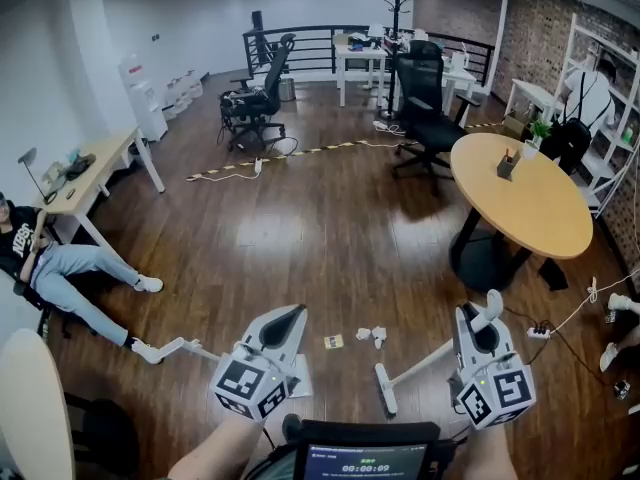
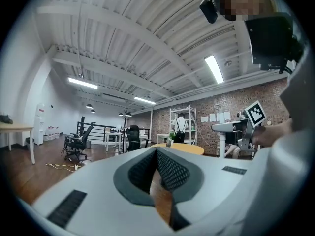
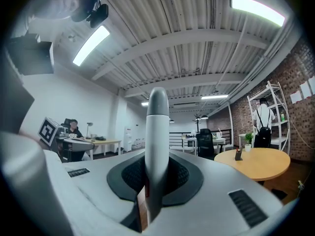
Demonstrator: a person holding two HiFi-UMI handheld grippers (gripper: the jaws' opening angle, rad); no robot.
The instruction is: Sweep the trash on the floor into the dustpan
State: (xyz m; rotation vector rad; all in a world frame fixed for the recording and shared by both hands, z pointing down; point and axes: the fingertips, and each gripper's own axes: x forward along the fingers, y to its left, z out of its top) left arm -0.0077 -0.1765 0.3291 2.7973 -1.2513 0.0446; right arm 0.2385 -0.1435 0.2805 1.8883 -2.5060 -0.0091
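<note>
Status: sweeping not yet started, as far as we can judge.

- Right claw [image 3: 157, 178] is clamped on the white broom [image 1: 420, 363] handle. The shaft slopes down and left of that claw, and its head rests on the floor [image 1: 300, 228].
- Left claw [image 2: 156, 163] has its jaws drawn together at the tips. We see only a sliver of floor between them.
- A pale flat piece, probably the dustpan [image 1: 299, 376], lies just beside the left claw. We cannot confirm a hold on it.
- Trash [image 1: 371, 335]: a few small scraps lie loose on the boards ahead of both claws and between them, none in the pan. All of it is left to sweep.

Surroundings:
- Round bench [image 1: 520, 203] stands ahead of the right claw, well apart.
- A seated person's foot [image 1: 145, 350] is near, left of the left claw.
- A power strip [image 1: 540, 331] and its cable lie just right of the right claw. We judge that a snag risk.
</note>
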